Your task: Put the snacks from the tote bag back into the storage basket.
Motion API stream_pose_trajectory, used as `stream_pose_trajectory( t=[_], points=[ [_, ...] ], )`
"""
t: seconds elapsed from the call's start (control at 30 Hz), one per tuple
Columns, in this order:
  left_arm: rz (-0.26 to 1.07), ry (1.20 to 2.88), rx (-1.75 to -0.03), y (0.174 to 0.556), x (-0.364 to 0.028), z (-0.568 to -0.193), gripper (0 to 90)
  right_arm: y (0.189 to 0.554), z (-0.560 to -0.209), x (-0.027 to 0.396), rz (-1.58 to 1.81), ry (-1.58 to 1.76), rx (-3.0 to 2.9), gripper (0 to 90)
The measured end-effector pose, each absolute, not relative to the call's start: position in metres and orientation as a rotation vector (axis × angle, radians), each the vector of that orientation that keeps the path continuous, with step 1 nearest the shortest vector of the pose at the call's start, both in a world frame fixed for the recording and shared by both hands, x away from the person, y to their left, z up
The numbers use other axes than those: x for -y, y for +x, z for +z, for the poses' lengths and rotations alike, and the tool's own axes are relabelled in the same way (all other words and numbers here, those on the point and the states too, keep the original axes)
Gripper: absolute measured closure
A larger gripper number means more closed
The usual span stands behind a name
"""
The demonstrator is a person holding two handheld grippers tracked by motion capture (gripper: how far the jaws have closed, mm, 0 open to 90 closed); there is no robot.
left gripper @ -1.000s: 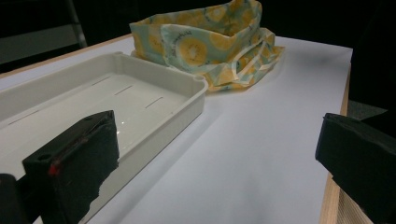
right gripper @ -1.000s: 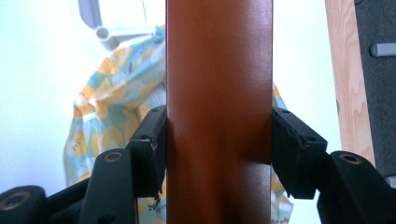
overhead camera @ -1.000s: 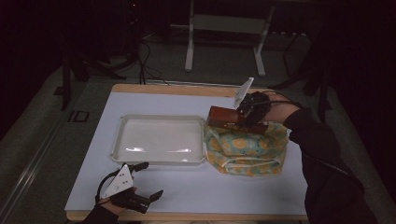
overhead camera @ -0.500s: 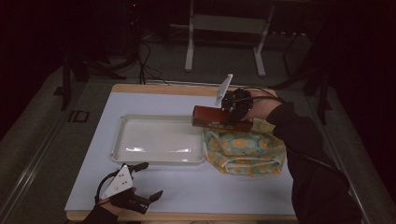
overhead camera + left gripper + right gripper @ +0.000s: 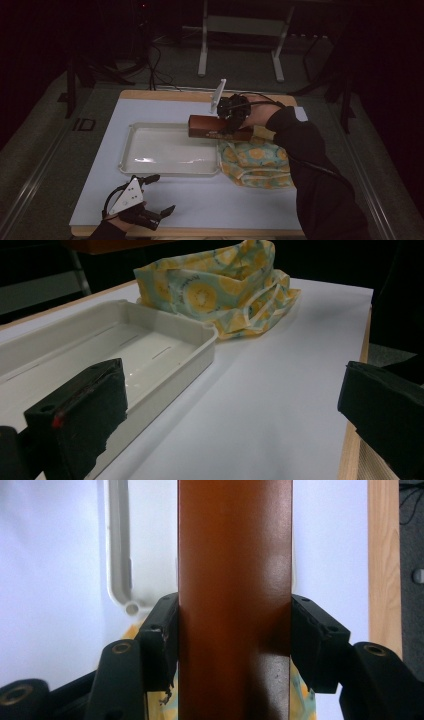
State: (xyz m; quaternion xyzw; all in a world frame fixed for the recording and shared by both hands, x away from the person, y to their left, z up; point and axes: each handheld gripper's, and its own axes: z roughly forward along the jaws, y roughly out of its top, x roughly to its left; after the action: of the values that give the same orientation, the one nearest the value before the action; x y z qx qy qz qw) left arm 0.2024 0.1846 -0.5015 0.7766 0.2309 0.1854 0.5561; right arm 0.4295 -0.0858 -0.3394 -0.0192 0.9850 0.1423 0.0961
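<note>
Right gripper view: the brown box runs lengthwise up the frame, clamped across its narrow width by the right claw, whose black jaws press flat against both long sides. Gripping across the short dimension gives the pads full contact and keeps the long body from swinging. High view: the same brown box is held level above the table, at the far right corner of the white tray, with its free end reaching over the tray's rim and its gripped end near the yellow patterned cloth bag. Judged from this pose, the box is being carried from the bag side toward the tray; the horizontal attitude would let it be set down flat inside. The tray lies parallel to the table's long edge with its floor bare, so nothing obstructs a landing. The bag sits slumped and just beside the tray's right end. The left claw rests low at the near table edge, jaws spread wide and holding nothing, well apart from the tray, a position that leaves the working zone unobstructed. Left gripper view: the tray's near wall and the bag lie ahead of the spread jaws.
</note>
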Motion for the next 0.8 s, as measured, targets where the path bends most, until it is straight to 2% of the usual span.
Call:
stream_pose_trajectory(
  t=[0.8],
  points=[
    [0.448, 1.822, -0.550, 0.199, -0.189, -0.500, 0.0, 0.419, -0.351, 0.013, 0.573, -0.192, -2.929, 43.2]
  ],
)
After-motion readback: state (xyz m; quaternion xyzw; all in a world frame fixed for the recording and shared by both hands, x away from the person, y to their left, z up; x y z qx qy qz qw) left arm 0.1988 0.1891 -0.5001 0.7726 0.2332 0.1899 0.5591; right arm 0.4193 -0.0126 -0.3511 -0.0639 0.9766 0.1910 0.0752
